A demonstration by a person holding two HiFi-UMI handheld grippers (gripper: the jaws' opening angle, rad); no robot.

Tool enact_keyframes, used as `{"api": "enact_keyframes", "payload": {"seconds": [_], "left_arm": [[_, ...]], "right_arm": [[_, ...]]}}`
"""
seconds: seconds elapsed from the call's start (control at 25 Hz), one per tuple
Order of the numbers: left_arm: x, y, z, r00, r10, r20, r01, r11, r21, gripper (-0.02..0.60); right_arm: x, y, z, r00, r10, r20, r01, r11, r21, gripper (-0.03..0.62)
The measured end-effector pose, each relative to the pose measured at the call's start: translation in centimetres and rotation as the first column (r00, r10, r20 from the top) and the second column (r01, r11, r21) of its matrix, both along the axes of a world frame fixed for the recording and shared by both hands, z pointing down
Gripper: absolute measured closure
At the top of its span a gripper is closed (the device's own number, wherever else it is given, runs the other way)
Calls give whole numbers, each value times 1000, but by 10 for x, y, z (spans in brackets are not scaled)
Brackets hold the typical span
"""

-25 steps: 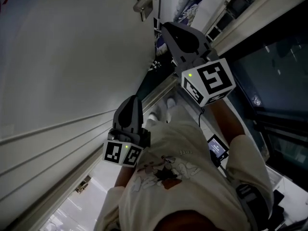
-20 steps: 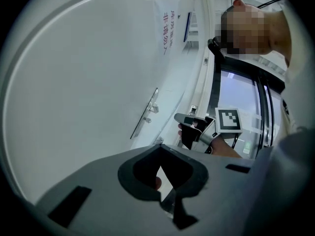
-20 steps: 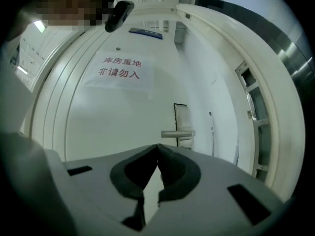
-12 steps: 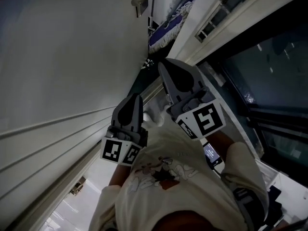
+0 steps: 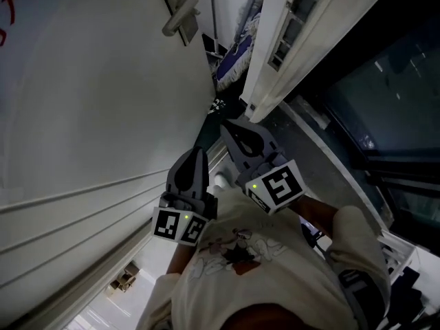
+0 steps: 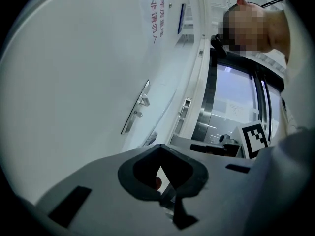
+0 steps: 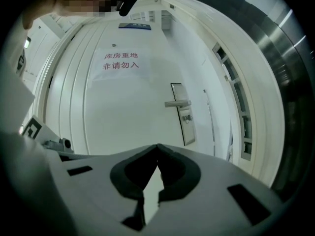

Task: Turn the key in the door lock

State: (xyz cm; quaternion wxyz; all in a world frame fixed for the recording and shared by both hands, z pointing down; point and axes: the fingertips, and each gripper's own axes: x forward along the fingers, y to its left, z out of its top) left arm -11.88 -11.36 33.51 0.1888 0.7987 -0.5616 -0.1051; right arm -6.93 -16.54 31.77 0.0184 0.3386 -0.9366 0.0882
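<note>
Right gripper view shows the right gripper [image 7: 157, 146] closed and empty, facing the white door [image 7: 133, 112] and its handle [image 7: 177, 103] from well apart, the left gripper [image 6: 160, 147] likewise closed

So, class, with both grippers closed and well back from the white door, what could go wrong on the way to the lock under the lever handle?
1. The right gripper has its jaws together and empty; unless they open before arriving, they will likely knock the lock rather than grasp anything.
2. The lock sits just beneath the lever handle, so the gripper's broad body may catch the handle.
3. From here the lock looks tiny, so aim could drift.
</note>
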Motion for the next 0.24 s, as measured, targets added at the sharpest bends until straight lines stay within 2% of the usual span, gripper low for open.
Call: {"api": "enact_keyframes", "payload": {"seconds": [0.24], "left_arm": [[13, -1, -3, 1000, 9, 14, -9, 1000, -17, 580]], "right_arm": [[12, 4, 10, 1000, 16, -6, -16, 999, -28, 588]]}}
